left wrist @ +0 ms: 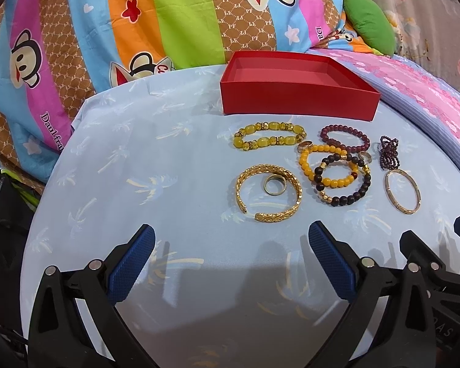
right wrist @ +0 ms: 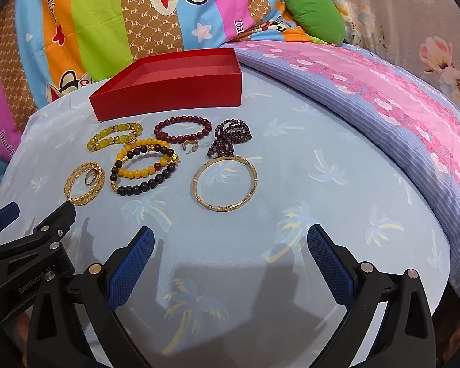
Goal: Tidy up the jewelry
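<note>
An empty red box (left wrist: 297,98) (right wrist: 168,92) stands at the back of a light blue cloth. In front of it lie several bracelets: a yellow-green beaded one (left wrist: 270,136) (right wrist: 115,137), a gold cuff (left wrist: 268,194) (right wrist: 84,184) with a ring (left wrist: 274,185) inside it, an orange beaded one (left wrist: 325,165) overlapped by a dark beaded one (left wrist: 343,181) (right wrist: 144,171), a maroon beaded one (left wrist: 345,139) (right wrist: 182,128), a dark purple bead bundle (left wrist: 389,151) (right wrist: 230,138) and a thin gold bangle (left wrist: 402,191) (right wrist: 225,182). My left gripper (left wrist: 231,239) and right gripper (right wrist: 230,239) are open and empty, near of the jewelry.
The blue cloth (left wrist: 138,168) covers a rounded surface. Striped monkey-print bedding (left wrist: 107,30) lies behind and left. A pink floral blanket (right wrist: 383,98) runs along the right, with a green cushion (right wrist: 314,12) at the back. The right gripper's side (left wrist: 429,263) shows in the left view.
</note>
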